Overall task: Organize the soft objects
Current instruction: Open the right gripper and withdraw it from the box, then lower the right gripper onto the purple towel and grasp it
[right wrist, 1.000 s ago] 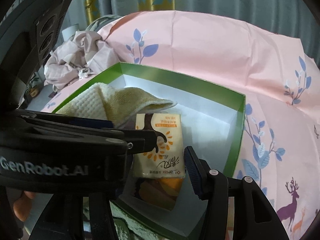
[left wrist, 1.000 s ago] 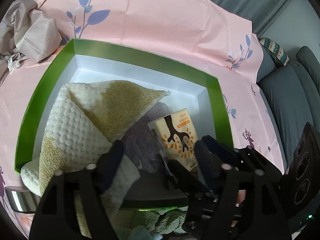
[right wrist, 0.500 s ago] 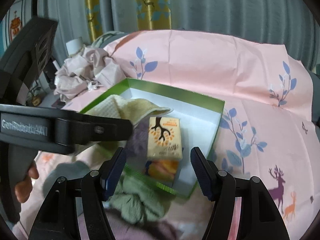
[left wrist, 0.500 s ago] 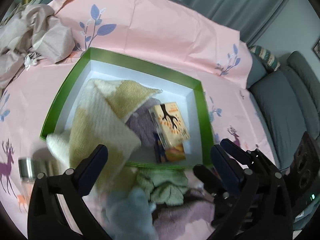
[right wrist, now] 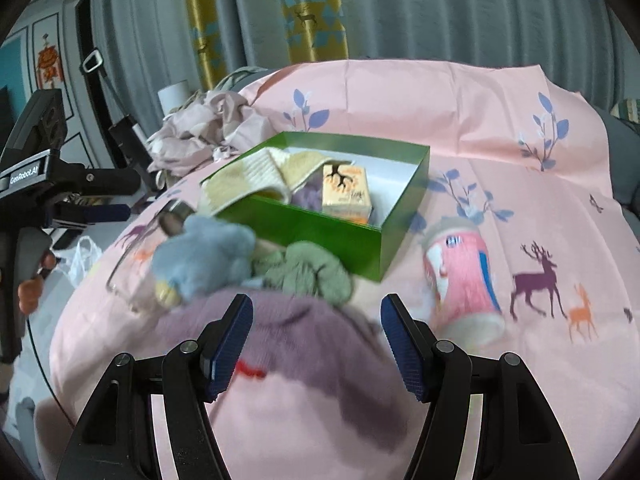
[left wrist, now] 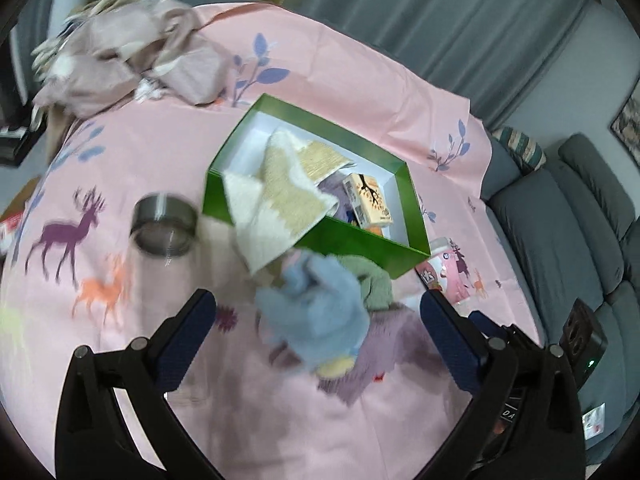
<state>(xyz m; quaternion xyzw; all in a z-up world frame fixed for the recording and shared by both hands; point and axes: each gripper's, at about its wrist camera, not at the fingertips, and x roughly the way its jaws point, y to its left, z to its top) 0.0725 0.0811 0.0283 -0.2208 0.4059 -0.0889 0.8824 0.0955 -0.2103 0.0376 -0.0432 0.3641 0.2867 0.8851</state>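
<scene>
A green box (left wrist: 352, 242) (right wrist: 320, 232) sits on the pink cloth. A cream and yellow knit towel (left wrist: 280, 188) (right wrist: 256, 176) hangs over its near-left rim, beside an orange tissue pack (left wrist: 370, 198) (right wrist: 346, 192) and a purple cloth inside. In front of the box lie a blue plush (left wrist: 320, 312) (right wrist: 204, 256), a green cloth (left wrist: 372, 280) (right wrist: 308, 272) and a mauve knit (left wrist: 384, 352) (right wrist: 280, 344). My left gripper (left wrist: 316, 320) is open wide above the blue plush, holding nothing. My right gripper (right wrist: 316, 320) is open over the mauve knit, holding nothing.
A steel cup (left wrist: 164, 226) lies left of the box. A pink printed can (right wrist: 460, 276) (left wrist: 448, 272) lies on its side to the right. Crumpled beige fabric (left wrist: 128, 64) is heaped at the far left. A grey sofa (left wrist: 560, 220) borders the right edge.
Both grippers have pulled back from inside the box and opened wider. The towel and tissue pack stayed in the box. The loose pile in front of the box came into view.
</scene>
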